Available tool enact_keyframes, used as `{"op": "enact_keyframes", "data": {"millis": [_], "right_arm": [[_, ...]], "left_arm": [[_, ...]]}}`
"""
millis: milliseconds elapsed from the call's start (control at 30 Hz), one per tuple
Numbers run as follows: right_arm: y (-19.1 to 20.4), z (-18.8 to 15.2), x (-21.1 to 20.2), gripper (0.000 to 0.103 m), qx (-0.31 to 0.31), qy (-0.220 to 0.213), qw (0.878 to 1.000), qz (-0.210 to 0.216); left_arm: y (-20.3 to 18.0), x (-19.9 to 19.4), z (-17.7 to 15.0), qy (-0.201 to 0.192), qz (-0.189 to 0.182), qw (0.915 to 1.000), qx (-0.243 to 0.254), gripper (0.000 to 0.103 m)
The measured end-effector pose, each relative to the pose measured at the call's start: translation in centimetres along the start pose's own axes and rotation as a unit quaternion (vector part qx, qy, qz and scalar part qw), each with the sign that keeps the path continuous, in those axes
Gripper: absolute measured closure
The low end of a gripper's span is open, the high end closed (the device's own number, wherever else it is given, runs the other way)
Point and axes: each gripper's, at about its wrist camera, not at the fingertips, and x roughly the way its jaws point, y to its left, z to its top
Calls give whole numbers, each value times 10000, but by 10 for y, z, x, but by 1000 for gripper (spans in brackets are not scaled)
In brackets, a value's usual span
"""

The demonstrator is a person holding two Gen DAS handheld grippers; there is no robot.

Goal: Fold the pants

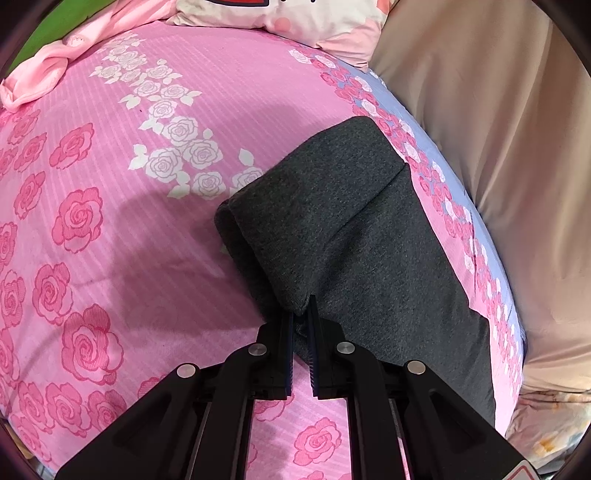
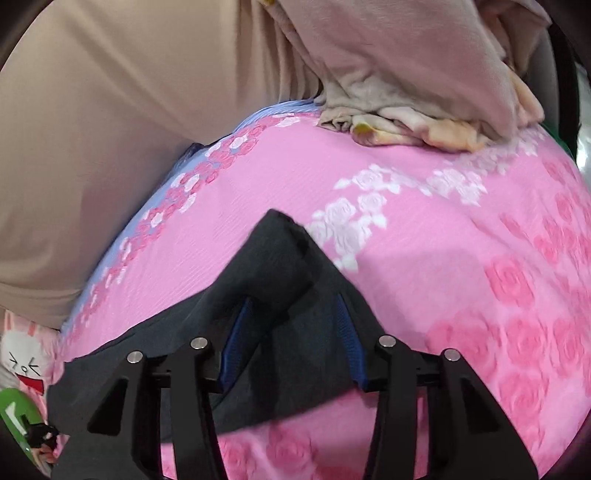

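Note:
Dark grey pants (image 1: 332, 206) lie folded on the pink rose bedsheet (image 1: 110, 206), a top layer doubled back with a rounded fold at its left. My left gripper (image 1: 302, 312) is shut on the near corner of that top layer, the cloth pinched between its black fingers. In the right wrist view, the pants (image 2: 273, 258) come to a point on the sheet (image 2: 443, 240). There my right gripper (image 2: 293, 306) stands open over the cloth. Its blue pads (image 2: 349, 332) are apart, with fabric lying between them but not pressed.
A beige curtain or cover (image 1: 480, 129) borders the bed on one side. A patterned pillow (image 1: 295, 18) and a pink garment (image 1: 44, 74) lie at the far end. Crumpled beige and peach cloth (image 2: 406, 110) sits on the bed beyond the right gripper.

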Motion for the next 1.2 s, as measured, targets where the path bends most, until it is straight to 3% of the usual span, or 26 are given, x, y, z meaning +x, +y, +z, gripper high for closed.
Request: {"op": "enact_keyframes", "data": {"millis": [33,67,133,167,333,400,467,500,567,667,833,867,900,1000,1133,1200], "right_arm": [[6,4,7,57,-94,37,9999,-6],[11,5,10,65,-211,60,9998,-21],[23,7,13,92,-473,119,9988,-41],[32,8,8,96,-657,54,9978,-105],[58,8,-54,97,-1420,-532,9865,-626],[46,2,-60,97,-1570,-388,9797,-1185],[18,-6,-37,97,-1639,108,9705,-1766],[6,-8,-32,97,-1583,145,9703,-1823],[-14,-7,-36,96,-1180,117,9809,-1539],[-28,-7,-49,94,-571,42,9961,-666],[-22,-12,-53,90,-521,19,9977,-433],[-18,-14,-48,90,-703,96,9958,-582],[-16,-17,-39,91,-910,229,9889,-1156],[-8,-17,-53,84,-900,-132,9765,-1952],[46,-28,-87,84,-1368,-530,9823,-1161],[89,-38,-89,84,-1825,-461,9799,-657]], "left_arm": [[0,0,0,3,12,10000,0,94],[0,0,0,3,28,10000,-8,94],[-1,0,0,-4,61,10000,-24,94],[-2,0,0,-10,91,10000,-29,94],[-4,1,1,19,129,9999,-9,94],[-3,1,2,21,108,9999,-6,94],[-3,2,2,18,92,10000,15,94],[-2,2,2,19,83,10000,19,94],[-1,2,3,29,65,10000,3,94],[0,1,2,39,50,10000,2,94],[0,0,1,7,66,10000,10,94],[0,0,1,2,77,10000,10,94],[-1,0,1,5,76,10000,3,94],[4,-8,1,-61,23,9999,-148,93],[3,-45,2,-677,209,9975,-50,90],[-17,-71,-2,-1224,815,9889,213,96]]}}
